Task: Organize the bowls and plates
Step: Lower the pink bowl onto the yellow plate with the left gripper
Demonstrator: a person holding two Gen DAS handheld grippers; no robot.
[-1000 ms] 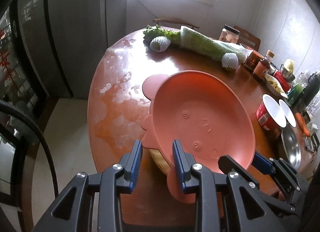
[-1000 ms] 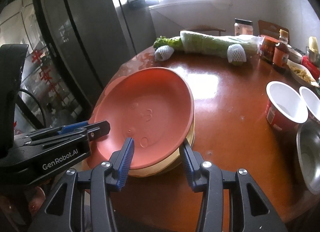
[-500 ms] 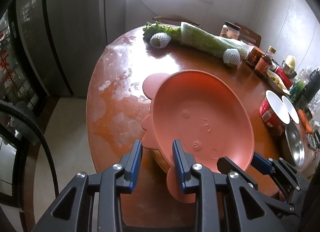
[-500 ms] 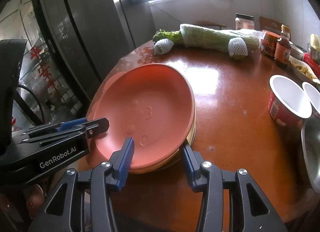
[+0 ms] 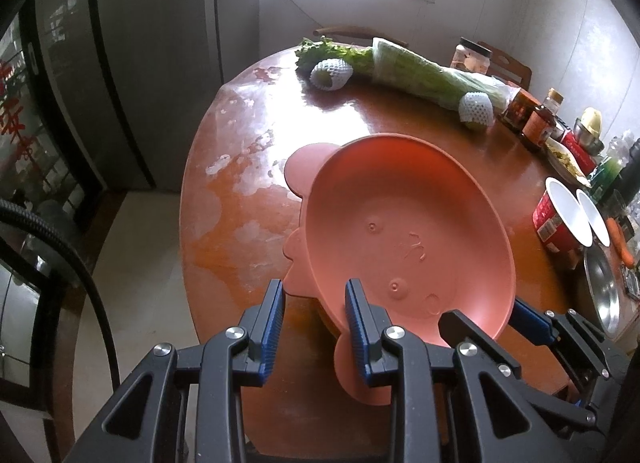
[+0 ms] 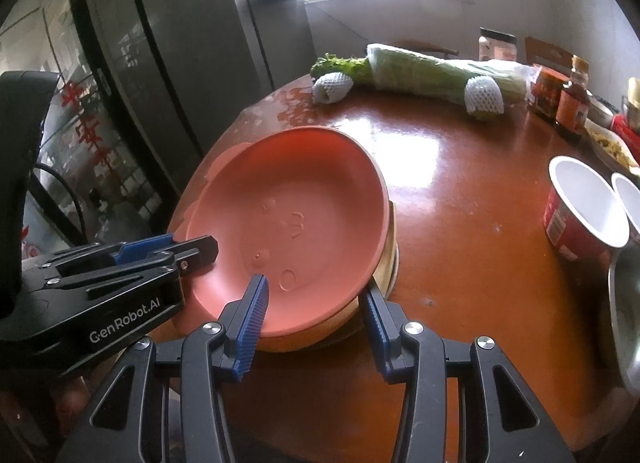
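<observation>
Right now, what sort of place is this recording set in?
Most likely a home kitchen or dining corner: a round wooden table carrying wrapped leafy vegetables and sauce bottles, with a tall dark refrigerator beside it and a window behind.

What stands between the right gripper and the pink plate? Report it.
Nothing visible. The right gripper straddles the near rim of the pink plate and the yellowish dish under it; the left gripper straddles the rim alongside.

Bare table [image 5: 248,167] left of plate [image 5: 400,231]
</observation>
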